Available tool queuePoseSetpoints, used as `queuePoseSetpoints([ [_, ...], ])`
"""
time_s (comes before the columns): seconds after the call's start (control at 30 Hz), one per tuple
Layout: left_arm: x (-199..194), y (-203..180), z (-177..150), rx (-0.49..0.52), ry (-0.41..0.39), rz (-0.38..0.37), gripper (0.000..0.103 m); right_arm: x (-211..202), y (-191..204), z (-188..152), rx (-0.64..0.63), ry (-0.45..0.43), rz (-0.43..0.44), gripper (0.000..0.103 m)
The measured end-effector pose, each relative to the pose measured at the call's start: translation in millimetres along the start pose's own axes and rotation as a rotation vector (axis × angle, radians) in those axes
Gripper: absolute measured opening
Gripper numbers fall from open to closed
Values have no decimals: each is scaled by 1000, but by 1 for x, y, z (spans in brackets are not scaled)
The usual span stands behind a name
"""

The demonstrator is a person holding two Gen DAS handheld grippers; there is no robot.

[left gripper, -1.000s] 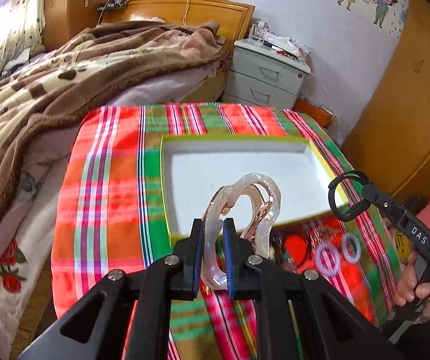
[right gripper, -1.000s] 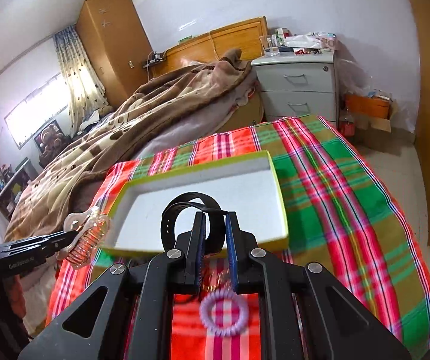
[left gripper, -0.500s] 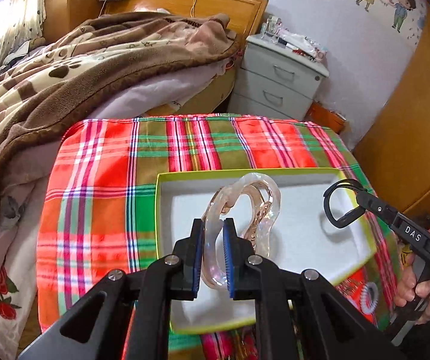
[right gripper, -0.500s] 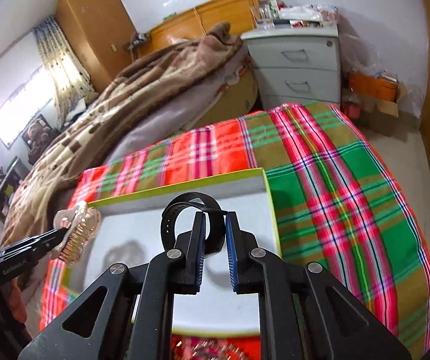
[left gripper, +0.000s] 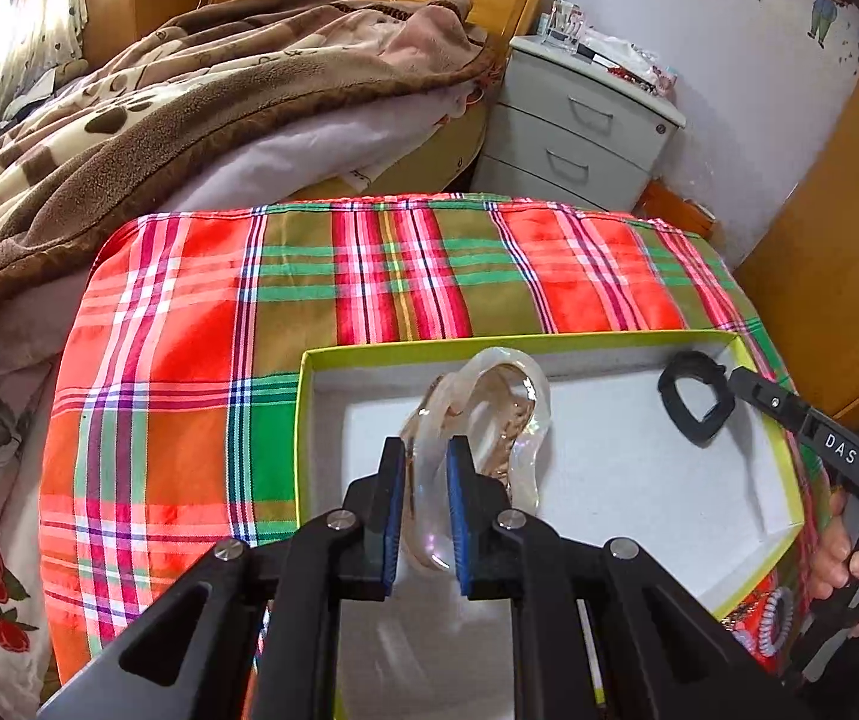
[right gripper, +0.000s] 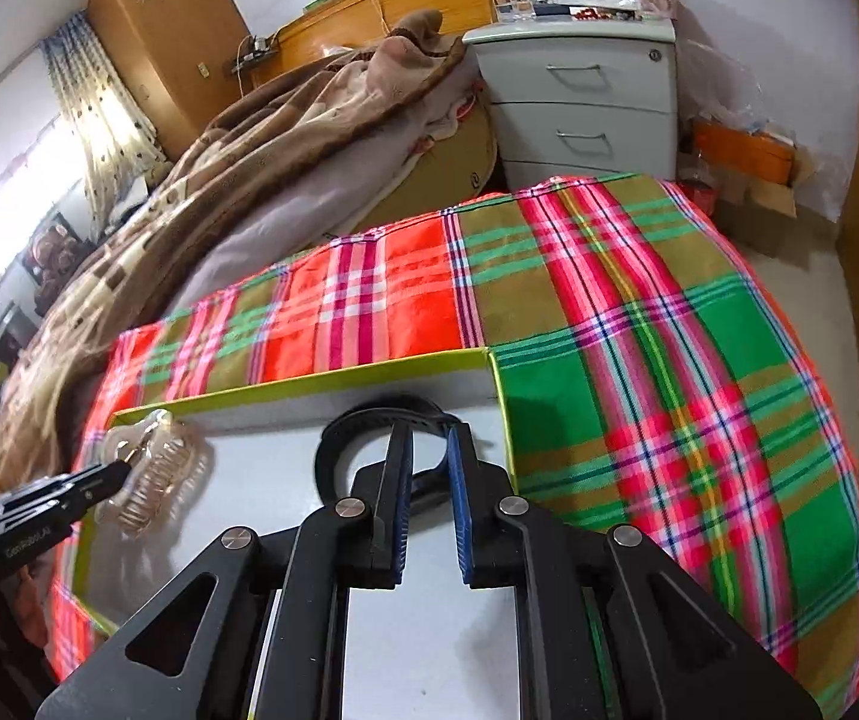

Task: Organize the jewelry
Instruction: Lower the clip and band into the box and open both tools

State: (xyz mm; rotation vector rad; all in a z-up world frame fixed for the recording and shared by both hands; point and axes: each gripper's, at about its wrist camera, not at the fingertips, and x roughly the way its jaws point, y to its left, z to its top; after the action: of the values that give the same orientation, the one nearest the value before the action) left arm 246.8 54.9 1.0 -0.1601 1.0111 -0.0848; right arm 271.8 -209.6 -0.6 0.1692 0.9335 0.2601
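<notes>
Both grippers over the box, each loaded, nothing set down yet.

Left gripper (left gripper: 423, 498) is closed on a clear hair claw (left gripper: 480, 414), which hangs over the white floor of the yellow-rimmed box (left gripper: 303, 420), toward its 9 o'clock side in the right wrist view. Right gripper (right gripper: 429, 480) is clamped on a black band (right gripper: 369, 420) near the box's 1 o'clock corner. Whether either piece touches the box floor I cannot tell. No loose item lies in the visible part of the box. More pieces wait on the plaid cloth (left gripper: 189, 360) outside it: a coiled hair tie (left gripper: 774, 624) at 4 o'clock in the left wrist view, with something gold just beside it. My read: early stage, first two pieces at the drop point, release pending, the rest to be fetched.
</notes>
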Motion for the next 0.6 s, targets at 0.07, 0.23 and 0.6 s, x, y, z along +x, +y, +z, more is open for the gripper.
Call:
queuePoseSetpoints([
  [0.07,1,1,0,-8,3,-4,15,3,0,1,-4,7,-2,13],
  [0.23,2,1,1,-6,4,0,15,7,1,1,-7,5,-16,13],
  [0.6,3,4,2,-19,12,22,32,6,0,1,4,-4,-10,13],
])
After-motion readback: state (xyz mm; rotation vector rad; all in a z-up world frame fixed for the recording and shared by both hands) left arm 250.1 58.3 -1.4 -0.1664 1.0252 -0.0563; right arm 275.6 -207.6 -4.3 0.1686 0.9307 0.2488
